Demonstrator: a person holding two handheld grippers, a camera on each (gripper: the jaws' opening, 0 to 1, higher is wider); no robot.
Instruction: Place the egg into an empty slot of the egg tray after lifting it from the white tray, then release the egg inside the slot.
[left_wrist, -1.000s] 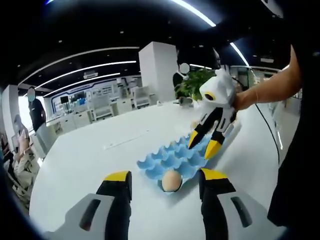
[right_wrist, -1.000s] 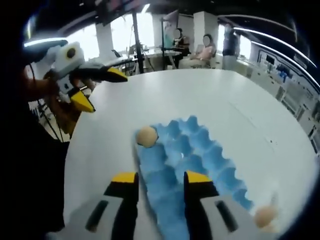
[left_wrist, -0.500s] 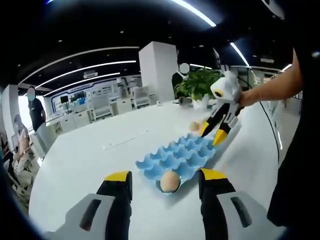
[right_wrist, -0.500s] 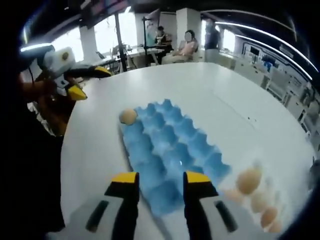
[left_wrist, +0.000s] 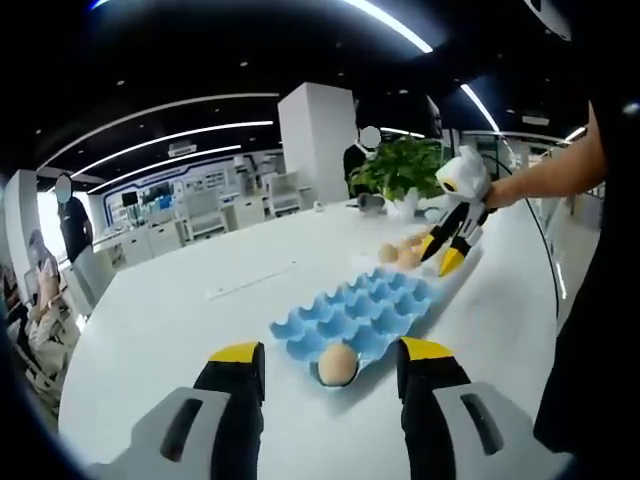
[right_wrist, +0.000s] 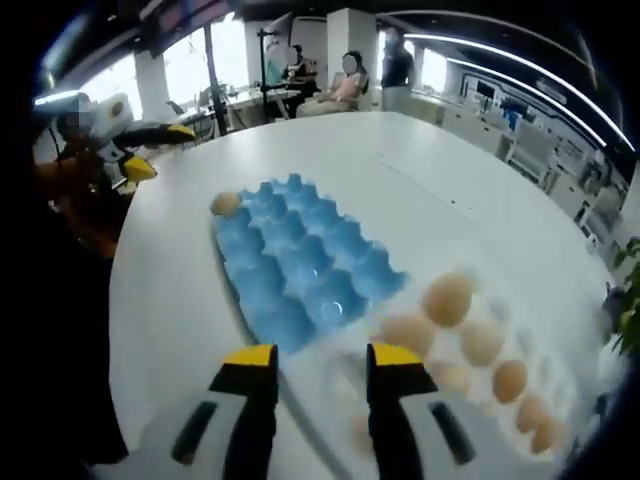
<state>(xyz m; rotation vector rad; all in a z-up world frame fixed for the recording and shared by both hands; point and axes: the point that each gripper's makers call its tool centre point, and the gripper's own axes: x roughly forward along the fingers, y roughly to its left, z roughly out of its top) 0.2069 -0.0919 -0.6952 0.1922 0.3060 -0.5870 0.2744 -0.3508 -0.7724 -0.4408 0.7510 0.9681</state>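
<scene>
Eggs (right_wrist: 447, 298) sit loose in the white tray (right_wrist: 560, 395), just past the blue egg tray (right_wrist: 290, 265), which already has one egg (left_wrist: 337, 364) in a corner slot; right gripper (right_wrist: 312, 362) hangs over the near eggs, jaws apart and empty; left gripper (left_wrist: 330, 362) idles, parted too; I'd centre the jaws on one egg, drop low, squeeze gently so it doesn't crack.

text: none readable | labels: none | signs: too blurred
</scene>
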